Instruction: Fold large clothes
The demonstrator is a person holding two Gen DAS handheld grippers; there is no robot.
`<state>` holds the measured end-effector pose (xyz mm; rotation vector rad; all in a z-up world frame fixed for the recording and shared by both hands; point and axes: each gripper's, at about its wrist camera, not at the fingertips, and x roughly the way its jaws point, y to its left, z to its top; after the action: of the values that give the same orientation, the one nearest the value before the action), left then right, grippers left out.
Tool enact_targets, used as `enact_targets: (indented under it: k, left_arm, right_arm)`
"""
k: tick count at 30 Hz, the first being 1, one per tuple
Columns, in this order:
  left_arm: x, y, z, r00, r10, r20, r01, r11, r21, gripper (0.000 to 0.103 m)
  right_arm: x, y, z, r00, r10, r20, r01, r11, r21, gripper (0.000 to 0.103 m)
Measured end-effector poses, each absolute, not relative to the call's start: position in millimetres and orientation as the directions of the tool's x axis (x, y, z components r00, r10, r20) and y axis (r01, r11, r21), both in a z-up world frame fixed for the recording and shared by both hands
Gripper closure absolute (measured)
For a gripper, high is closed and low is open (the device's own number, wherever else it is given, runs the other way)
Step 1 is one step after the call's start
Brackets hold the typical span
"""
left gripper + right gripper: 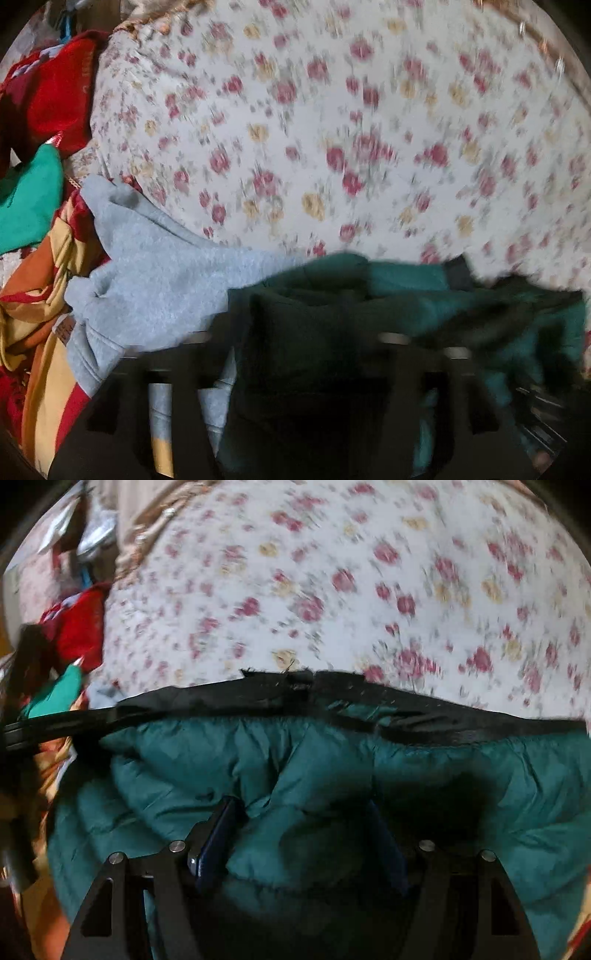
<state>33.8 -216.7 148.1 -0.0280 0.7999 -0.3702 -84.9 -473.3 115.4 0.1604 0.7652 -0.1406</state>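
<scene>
Jacket [295, 760], the puffy teal one, fills the lower half of my right wrist view. It lies bunched on the flowered sheet [332, 590], and its black edge band [369, 698] runs across the far side of it. My right gripper [299, 812] has a thick fold of that padding between its jaws. The blue pad [216, 834] on the left side sits tight against the fabric, while the other one is deep in shadow. The jacket reads sharp while the sheet behind it smears, so I call that a grasp on the jacket, jaws set wide around the bulk.

Over on the left wrist view the same jacket [406, 295] shows darker and blurred, draped right over the front of my left gripper [314, 332]. I only see the black frame low in the picture. The fingers are buried under the cloth, so I cannot tell whether they are clenched or released.

Just left of the jacket, touching it, lies a grey sweatshirt [155, 280]. Beyond that, at the left edge, clothes are heaped together: a striped orange and yellow cloth [40, 295], a bright green garment [29, 199] and a red one [55, 92] farther back. The sheet takes up the whole far half of both views.
</scene>
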Motion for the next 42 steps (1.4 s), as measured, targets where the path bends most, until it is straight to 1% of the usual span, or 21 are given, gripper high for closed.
enact_targets:
  k: [1, 3, 6, 9, 12, 15, 18, 19, 21, 25, 29, 34, 38, 39, 42]
  left_arm:
    - [31, -211, 154, 0.647, -0.353, -0.676, 0.317, 0.931, -0.183, 0.022]
    - [24, -201, 168, 0.661, -0.381, -0.646, 0.336, 0.921, -0.200, 0.021]
    - [15, -200, 176, 0.658, -0.376, -0.653, 0.357, 0.919, -0.169, 0.021]
    - [6, -207, 169, 0.645, -0.365, -0.672, 0.377, 0.916, -0.136, 0.021]
    - [3, -220, 157, 0.643, -0.338, -0.687, 0.388, 0.917, -0.088, 0.021]
    - [7, -236, 143, 0.638, -0.303, -0.708, 0.386, 0.921, -0.046, 0.021]
    - [15, -247, 128, 0.632, -0.262, -0.730, 0.370, 0.929, -0.013, 0.021]
    - [17, -249, 126, 0.632, -0.257, -0.732, 0.365, 0.931, -0.011, 0.021]
    - [22, -250, 120, 0.631, -0.250, -0.735, 0.349, 0.937, -0.019, 0.020]
    - [28, -251, 113, 0.633, -0.244, -0.734, 0.339, 0.941, -0.020, 0.017]
    - [28, -253, 109, 0.647, -0.233, -0.726, 0.336, 0.942, -0.003, 0.016]
    - [26, -256, 108, 0.649, -0.224, -0.727, 0.339, 0.941, 0.013, 0.016]
    - [28, -255, 106, 0.639, -0.232, -0.733, 0.338, 0.941, -0.003, 0.014]
    - [29, -254, 106, 0.638, -0.233, -0.734, 0.338, 0.941, -0.006, 0.014]
    - [30, -253, 104, 0.637, -0.238, -0.733, 0.334, 0.943, -0.017, 0.012]
  right_arm:
    - [-81, -477, 111, 0.711, -0.074, -0.699, 0.198, 0.975, 0.099, 0.033]
    - [-77, -477, 109, 0.713, -0.086, -0.696, 0.209, 0.973, 0.094, 0.033]
    - [-76, -479, 108, 0.706, -0.085, -0.703, 0.217, 0.971, 0.101, 0.033]
    - [-89, -479, 123, 0.699, -0.048, -0.713, 0.208, 0.968, 0.139, 0.033]
    - [-119, -488, 152, 0.748, -0.020, -0.663, 0.189, 0.964, 0.184, 0.033]
    - [-144, -502, 167, 0.758, -0.095, -0.645, 0.226, 0.966, 0.123, 0.033]
    - [-149, -527, 161, 0.717, -0.211, -0.665, 0.300, 0.954, 0.021, 0.032]
    - [-148, -538, 156, 0.701, -0.234, -0.674, 0.326, 0.945, 0.010, 0.032]
    - [-149, -560, 142, 0.686, -0.249, -0.684, 0.371, 0.928, 0.035, 0.032]
    - [-141, -580, 117, 0.665, -0.239, -0.708, 0.411, 0.908, 0.080, 0.031]
    - [-139, -582, 109, 0.662, -0.249, -0.707, 0.415, 0.907, 0.069, 0.029]
    - [-137, -577, 126, 0.653, -0.239, -0.719, 0.410, 0.909, 0.070, 0.029]
    - [-163, -564, 146, 0.704, -0.204, -0.681, 0.389, 0.912, 0.129, 0.029]
    - [-170, -563, 149, 0.713, -0.199, -0.672, 0.388, 0.911, 0.142, 0.027]
    - [-183, -568, 143, 0.711, -0.207, -0.672, 0.410, 0.899, 0.157, 0.025]
